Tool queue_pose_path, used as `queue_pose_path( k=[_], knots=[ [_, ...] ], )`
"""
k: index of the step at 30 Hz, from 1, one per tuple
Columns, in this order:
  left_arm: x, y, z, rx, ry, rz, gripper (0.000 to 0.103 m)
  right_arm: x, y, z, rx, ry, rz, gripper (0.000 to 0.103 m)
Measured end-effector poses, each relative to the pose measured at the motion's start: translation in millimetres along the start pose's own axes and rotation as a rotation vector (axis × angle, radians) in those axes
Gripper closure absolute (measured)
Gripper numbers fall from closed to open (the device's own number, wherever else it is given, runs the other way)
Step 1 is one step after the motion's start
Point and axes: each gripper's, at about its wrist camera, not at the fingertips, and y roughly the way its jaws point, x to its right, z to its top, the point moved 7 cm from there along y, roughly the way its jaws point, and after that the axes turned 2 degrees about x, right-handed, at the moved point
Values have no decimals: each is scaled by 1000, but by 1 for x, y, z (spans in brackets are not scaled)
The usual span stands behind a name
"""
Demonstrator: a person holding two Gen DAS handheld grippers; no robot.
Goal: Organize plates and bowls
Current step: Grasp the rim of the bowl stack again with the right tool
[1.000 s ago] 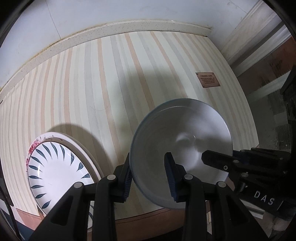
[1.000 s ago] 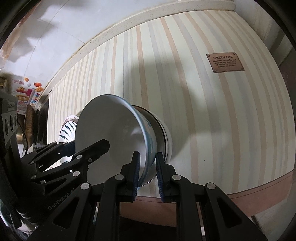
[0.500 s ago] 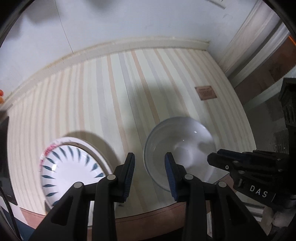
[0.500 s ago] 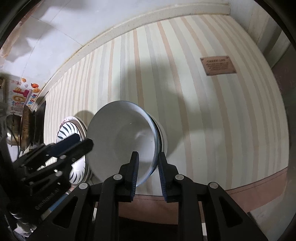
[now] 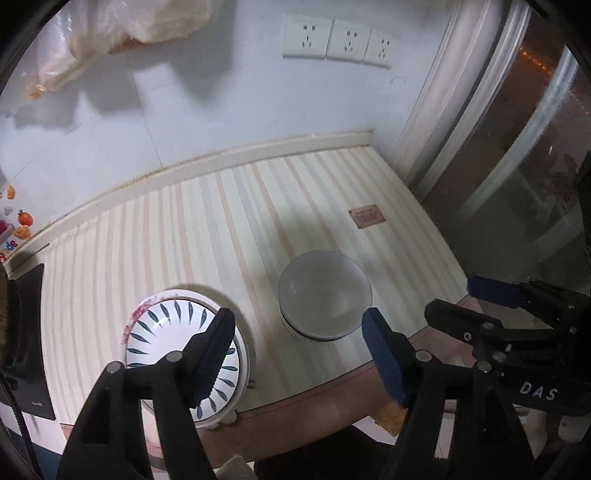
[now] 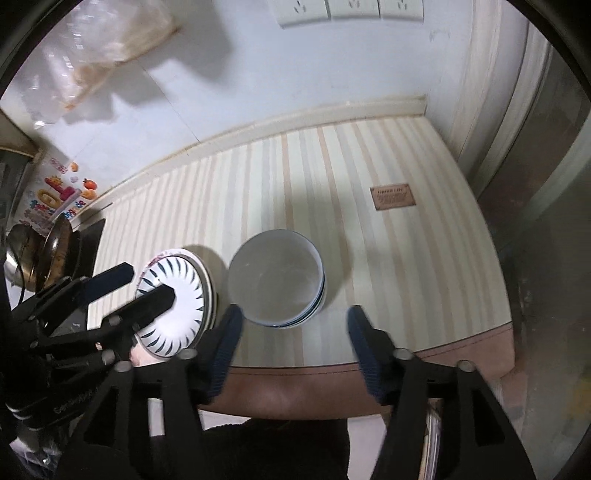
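A stack of white bowls (image 5: 325, 295) (image 6: 277, 277) stands on the striped table near its front edge. To its left lies a stack of plates (image 5: 173, 332) (image 6: 177, 314), the top one white with dark blue leaf marks. My left gripper (image 5: 299, 350) hangs well above the table between the two stacks, its jaws opening with nothing between them. My right gripper (image 6: 295, 325) hovers above the front rim of the bowls, jaws also opening and holding nothing. Each view shows the other gripper too: the right gripper (image 5: 461, 299) at the right, the left gripper (image 6: 142, 286) over the plates.
A brown label (image 5: 367, 217) lies on the tablecloth at the back right. Wall sockets (image 5: 332, 40) and a hanging plastic bag (image 5: 110, 33) are behind. A black appliance (image 5: 26, 332) and a pan (image 6: 51, 254) sit at the left. A glass door (image 5: 517, 166) stands right.
Both grippers let go of the white bowl, which now rests on the bowl stack. They rose and drew back from the table, and their jaws spread wide.
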Motion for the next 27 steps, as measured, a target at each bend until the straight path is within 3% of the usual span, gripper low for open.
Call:
queue_pose_path(
  k=[3,7,10,13,27],
  knots=[
    [-2,-19,1,31,-16,-12,20,-4,-27,-4,54,-11,-31,26],
    [-5,-39,0,50,-37,-29,18,-5,-57,-7,102,11,-58,18],
    [-5,-49,-2,61,-36,-32,17,-8,-73,-13,126,12,-77,17],
    [-5,-59,-3,68,-37,-51,7,-12,-89,-17,149,6,-102,15],
    [-4,-65,-2,36,-24,-68,7,-29,-127,-20,204,13,-103,13]
  ],
)
